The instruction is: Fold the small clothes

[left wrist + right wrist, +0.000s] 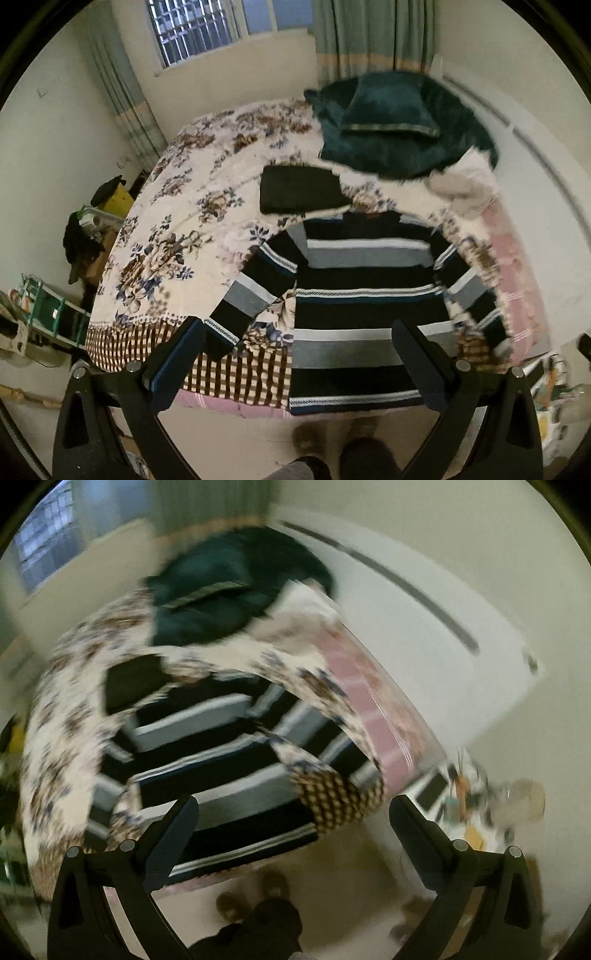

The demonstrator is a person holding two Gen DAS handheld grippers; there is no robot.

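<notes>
Left view sharply shows the black, grey and white striped knit sweater (pixel 362 291) lying flat at centre, a folded black garment (pixel 299 190) above it; the right view is blurred. The left gripper (pixel 295 365) and right gripper (pixel 293 840) both gape wide, holding nothing.

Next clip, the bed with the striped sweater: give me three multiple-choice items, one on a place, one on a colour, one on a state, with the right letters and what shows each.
1. Where does the folded black garment lie?
A. on the bed beyond the sweater's collar
B. on the floor
C. on top of the pillow

2. What colour is the pillow?
A. red
B. dark teal
C. yellow

3. How is the striped sweater lying?
A. rolled into a ball
B. folded in half
C. spread flat, sleeves out to the sides

Answers:
1. A, the black garment rests on the floral bedspread just past the collar.
2. B, the pillow on the matching blanket is dark teal.
3. C, the body lies open with both sleeves extended; the left gripper and right gripper are open above it, holding nothing.
</notes>
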